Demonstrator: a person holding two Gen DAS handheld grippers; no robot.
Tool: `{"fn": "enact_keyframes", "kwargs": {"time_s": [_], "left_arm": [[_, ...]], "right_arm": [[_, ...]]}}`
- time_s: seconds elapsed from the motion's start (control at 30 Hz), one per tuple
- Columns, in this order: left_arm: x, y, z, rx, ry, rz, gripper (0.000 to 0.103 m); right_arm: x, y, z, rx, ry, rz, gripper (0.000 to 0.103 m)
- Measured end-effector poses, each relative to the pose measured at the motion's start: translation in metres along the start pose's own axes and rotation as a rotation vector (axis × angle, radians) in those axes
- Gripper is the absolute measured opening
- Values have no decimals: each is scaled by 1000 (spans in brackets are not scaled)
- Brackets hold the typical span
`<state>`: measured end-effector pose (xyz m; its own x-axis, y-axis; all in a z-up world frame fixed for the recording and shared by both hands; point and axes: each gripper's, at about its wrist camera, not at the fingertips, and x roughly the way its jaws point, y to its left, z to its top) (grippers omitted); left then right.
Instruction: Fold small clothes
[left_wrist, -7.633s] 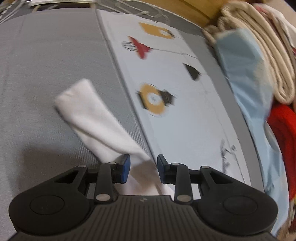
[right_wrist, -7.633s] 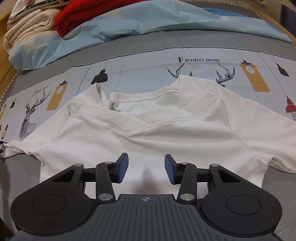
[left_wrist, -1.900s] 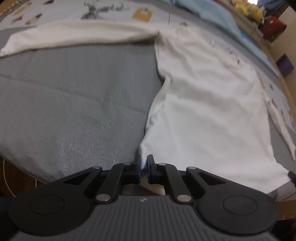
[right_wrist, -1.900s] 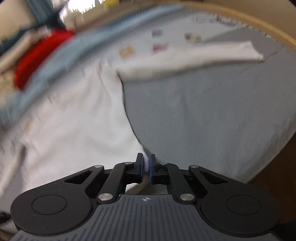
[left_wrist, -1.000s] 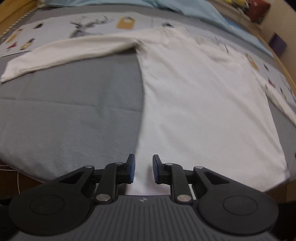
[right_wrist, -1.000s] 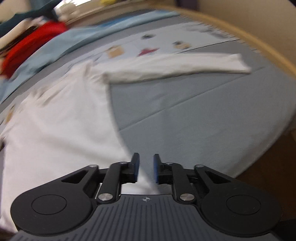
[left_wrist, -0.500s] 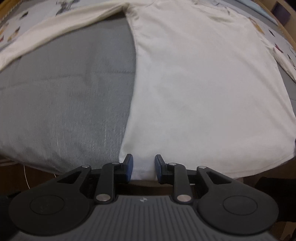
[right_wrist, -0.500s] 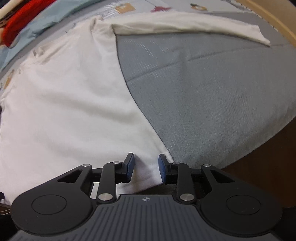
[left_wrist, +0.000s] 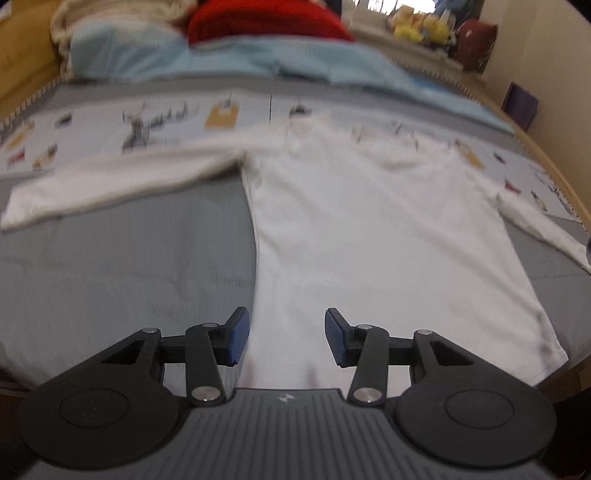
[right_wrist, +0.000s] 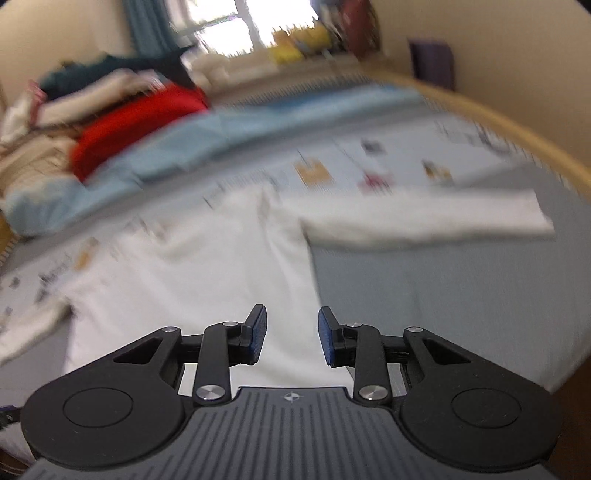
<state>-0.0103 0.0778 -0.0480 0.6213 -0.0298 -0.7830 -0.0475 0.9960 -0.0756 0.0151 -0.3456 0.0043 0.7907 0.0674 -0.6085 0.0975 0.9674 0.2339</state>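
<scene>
So the white shirt (left_wrist: 369, 236) lay flat on the grey bed (left_wrist: 110, 266), light and floppy; left gripper (left_wrist: 287, 338) had just spread wide and empty, right gripper (right_wrist: 291, 334) partway open, holding nothing. I'd grab a sleeve cuff.

The left gripper (left_wrist: 287, 341) hangs above the shirt's (left_wrist: 373, 236) near hem, nothing between its jaws, which have just been opening; sleeves spread to both sides.

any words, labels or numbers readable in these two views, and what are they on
No text can be read.
Printed bedsheet: deer and lantern pictures with small dark marks that may be lettering, too blurred to read in either view.
White shirt: no print visible.
</scene>
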Motion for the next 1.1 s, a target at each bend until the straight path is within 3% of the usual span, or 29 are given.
{"fn": "enact_keyframes", "kwargs": {"time_s": [0.1, 0.17, 0.27, 0.33, 0.43, 0.5, 0.67, 0.73, 0.83, 0.93, 1.1], "left_arm": [[-19, -7, 11, 15, -55, -9, 54], [-31, -11, 11, 33, -124, -31, 64], [-34, -16, 5, 101, -215, -11, 64], [-26, -17, 8, 144, -194, 37, 64], [-27, -2, 26, 76, -252, -7, 64], [-24, 8, 45, 66, -272, -5, 60], [6, 31, 100, 163, -307, 21, 28], [22, 46, 118, 186, -308, 40, 28], [51, 79, 125, 123, -275, 58, 28], [79, 99, 123, 86, -167, 132, 14], [87, 119, 133, 100, -224, 153, 15]], "right_arm": [[-24, 8, 24, -46, -91, 60, 37], [-32, 10, 37, -50, -141, 88, 41], [-29, 21, 49, -149, -220, 76, 42], [-23, 24, 47, -220, -248, 52, 42], [-11, 14, 48, -91, -232, 40, 42], [-7, 7, 50, 6, -262, 19, 42], [3, 9, 50, 1, -254, -18, 42], [5, 12, 48, -20, -245, -17, 42], [8, 10, 48, -18, -237, -35, 42], [10, 6, 48, 14, -231, -51, 42], [20, 9, 48, 53, -215, -50, 42]]}}
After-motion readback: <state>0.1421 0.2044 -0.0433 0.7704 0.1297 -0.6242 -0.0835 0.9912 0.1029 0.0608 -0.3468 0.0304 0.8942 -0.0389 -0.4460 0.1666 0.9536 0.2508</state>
